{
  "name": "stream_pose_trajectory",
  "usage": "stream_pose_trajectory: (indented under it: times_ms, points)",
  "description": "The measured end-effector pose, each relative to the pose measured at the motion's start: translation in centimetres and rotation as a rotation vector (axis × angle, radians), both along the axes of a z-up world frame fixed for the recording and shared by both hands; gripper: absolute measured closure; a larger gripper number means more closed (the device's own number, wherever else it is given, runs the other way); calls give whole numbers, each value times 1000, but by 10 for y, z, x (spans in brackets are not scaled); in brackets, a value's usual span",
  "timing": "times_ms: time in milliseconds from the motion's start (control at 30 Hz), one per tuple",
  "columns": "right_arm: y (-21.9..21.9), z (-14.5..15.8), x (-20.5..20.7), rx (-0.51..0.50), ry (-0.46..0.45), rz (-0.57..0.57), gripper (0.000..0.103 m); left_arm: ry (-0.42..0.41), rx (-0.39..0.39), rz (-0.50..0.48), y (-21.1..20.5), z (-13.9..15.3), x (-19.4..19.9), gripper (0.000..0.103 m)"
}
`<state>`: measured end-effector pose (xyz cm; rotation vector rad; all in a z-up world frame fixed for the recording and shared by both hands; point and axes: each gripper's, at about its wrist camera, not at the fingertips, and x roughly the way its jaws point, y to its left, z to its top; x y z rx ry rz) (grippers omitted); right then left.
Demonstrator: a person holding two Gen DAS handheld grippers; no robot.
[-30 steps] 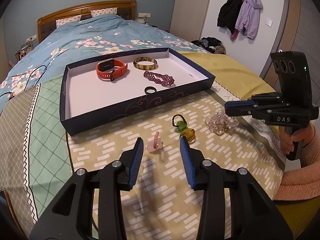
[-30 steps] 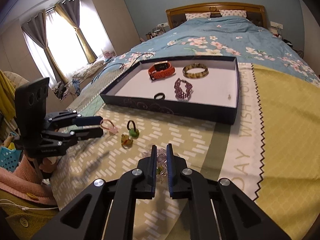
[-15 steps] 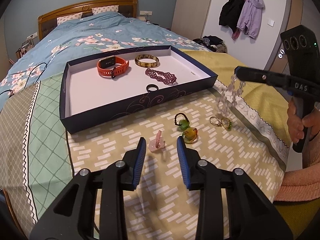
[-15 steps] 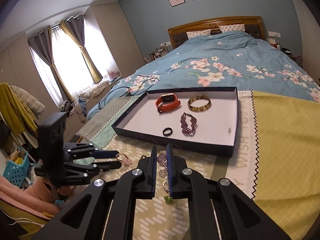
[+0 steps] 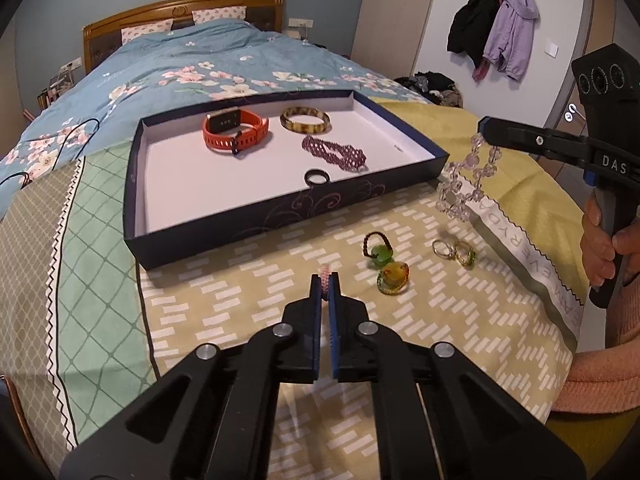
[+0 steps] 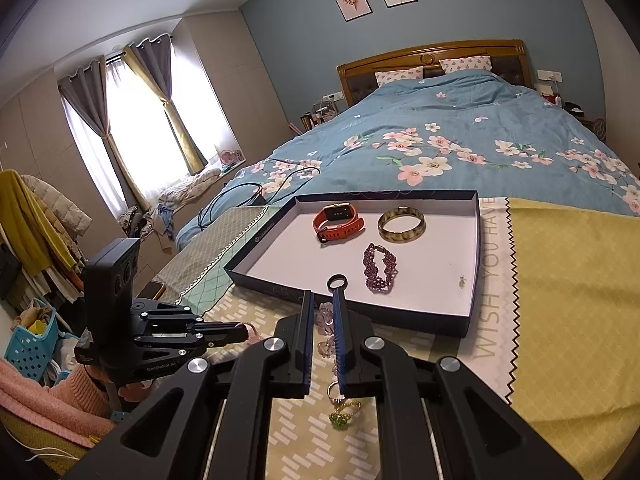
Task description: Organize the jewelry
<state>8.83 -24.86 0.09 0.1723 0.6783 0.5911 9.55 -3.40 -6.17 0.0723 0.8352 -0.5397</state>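
Note:
A dark blue tray (image 5: 224,232) with a white floor lies on the bed and holds an orange watch (image 5: 234,131), a tortoiseshell bangle (image 5: 305,120), a purple beaded bracelet (image 5: 335,152) and a black ring (image 5: 317,177). My left gripper (image 5: 326,280) is shut on a pink ring (image 5: 325,273) on the patterned cloth. My right gripper (image 6: 323,304) is shut on a clear crystal bracelet (image 5: 466,182), which hangs in the air right of the tray. Green and yellow bead rings (image 5: 386,266) and two small rings (image 5: 454,251) lie on the cloth.
The tray (image 6: 468,320) sits on a patterned cloth (image 5: 240,320) over a blue floral quilt (image 6: 460,148). A yellow cloth (image 6: 572,300) lies to the right. A black cable (image 6: 240,196) lies on the quilt left of the tray. Clutter and a blue basket (image 6: 30,344) stand on the floor.
My left gripper has closed on the pink ring. My right gripper has lifted the crystal bracelet off the cloth and carried it up toward the tray's right side, uncovering two small rings.

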Motion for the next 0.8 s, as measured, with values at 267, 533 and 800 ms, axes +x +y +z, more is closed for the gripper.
stream_pose_trajectory:
  times_ms: [267, 533, 800]
  points:
    - [2, 5, 4, 12, -16, -4, 95, -38, -26, 8, 1, 15, 0, 99]
    - [5, 8, 8, 17, -25, -3, 95, -71, -33, 16, 0, 29, 2, 99]
    - [5, 9, 10, 21, -24, -2, 95, -92, -45, 21, 0, 37, 2, 100]
